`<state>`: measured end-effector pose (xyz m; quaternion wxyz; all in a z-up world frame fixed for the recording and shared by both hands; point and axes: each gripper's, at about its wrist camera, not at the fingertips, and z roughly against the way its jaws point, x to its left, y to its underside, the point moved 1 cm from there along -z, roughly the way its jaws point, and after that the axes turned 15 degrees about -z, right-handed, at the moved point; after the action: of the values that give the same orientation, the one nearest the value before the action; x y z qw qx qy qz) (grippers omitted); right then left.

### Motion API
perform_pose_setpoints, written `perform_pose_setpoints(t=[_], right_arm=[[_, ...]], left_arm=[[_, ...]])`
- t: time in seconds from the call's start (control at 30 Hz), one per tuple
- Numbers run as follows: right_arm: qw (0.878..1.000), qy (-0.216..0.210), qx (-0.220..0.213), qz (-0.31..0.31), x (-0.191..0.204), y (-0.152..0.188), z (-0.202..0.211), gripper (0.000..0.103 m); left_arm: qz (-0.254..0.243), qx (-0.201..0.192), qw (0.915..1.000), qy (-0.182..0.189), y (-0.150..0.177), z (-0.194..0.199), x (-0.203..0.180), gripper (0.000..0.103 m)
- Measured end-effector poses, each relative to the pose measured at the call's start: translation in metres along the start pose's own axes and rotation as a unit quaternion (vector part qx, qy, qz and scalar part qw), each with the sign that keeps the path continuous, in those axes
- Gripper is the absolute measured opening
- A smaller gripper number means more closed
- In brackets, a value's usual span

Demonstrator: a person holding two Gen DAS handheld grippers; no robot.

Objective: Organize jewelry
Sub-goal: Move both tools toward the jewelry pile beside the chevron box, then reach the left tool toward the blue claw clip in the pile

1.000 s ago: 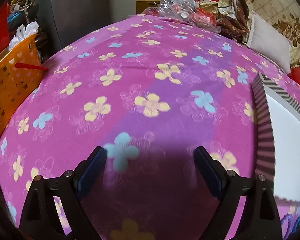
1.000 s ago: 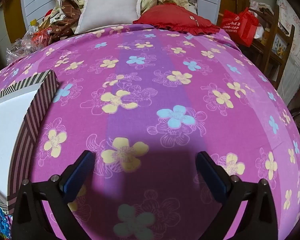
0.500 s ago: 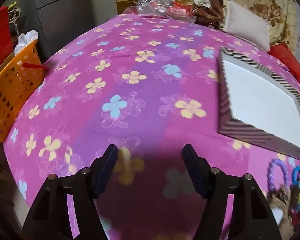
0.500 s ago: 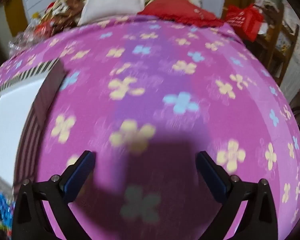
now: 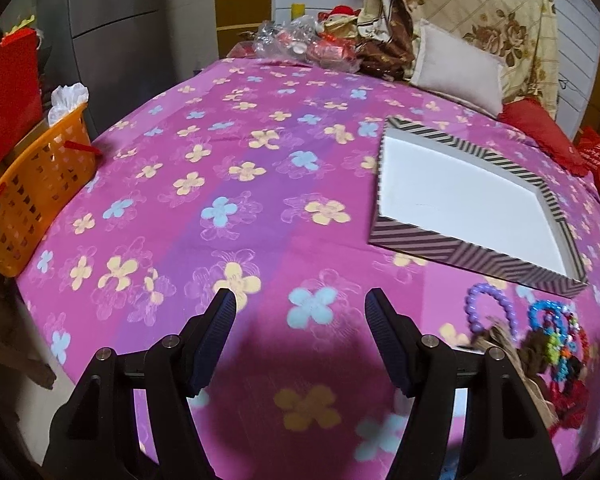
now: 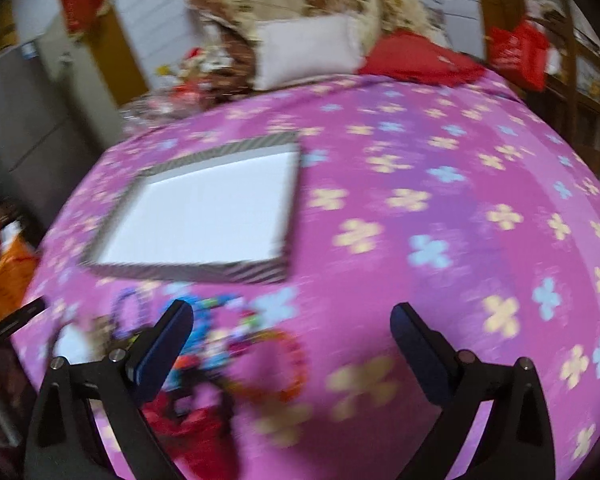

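Note:
A shallow box (image 5: 466,204) with striped sides and a white, empty inside lies on the pink flowered bedspread; it also shows in the right wrist view (image 6: 204,212). A heap of bead jewelry (image 5: 548,340) lies in front of it, with a purple bead bracelet (image 5: 485,304) at its left edge. In the blurred right wrist view the heap (image 6: 236,344) lies low and left. My left gripper (image 5: 300,316) is open and empty above bare bedspread, left of the heap. My right gripper (image 6: 292,332) is open and empty, its left finger over the heap.
An orange plastic basket (image 5: 28,196) stands off the bed's left edge. A white pillow (image 5: 456,68), a red cushion (image 5: 536,124), a flowered quilt and plastic bags (image 5: 300,42) crowd the far end. A red bag (image 6: 520,56) hangs on wooden furniture at right.
Both grippers have pulled back and up, bringing the whole box and the jewelry heap into view. The right view has swung left and is blurred. Both stay open.

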<state>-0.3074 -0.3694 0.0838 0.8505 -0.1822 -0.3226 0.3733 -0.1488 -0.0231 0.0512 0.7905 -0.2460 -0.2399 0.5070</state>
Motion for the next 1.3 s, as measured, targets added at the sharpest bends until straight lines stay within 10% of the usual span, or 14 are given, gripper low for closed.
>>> perform_pose_setpoints(t=[0.33,1.3], right_arm=[[0.996,-0.036,0.011,0.075,0.077,0.055,0.011,0.101],[0.997,-0.017,0.003,0.08,0.089,0.07,0.016,0.101]], left_arm=[[-0.014,-0.008,0.9999,0.006,0.012,0.028,-0.01,0.067],[-0.023,-0.018,0.9995,0.008,0.019,0.05,-0.031,0.067]])
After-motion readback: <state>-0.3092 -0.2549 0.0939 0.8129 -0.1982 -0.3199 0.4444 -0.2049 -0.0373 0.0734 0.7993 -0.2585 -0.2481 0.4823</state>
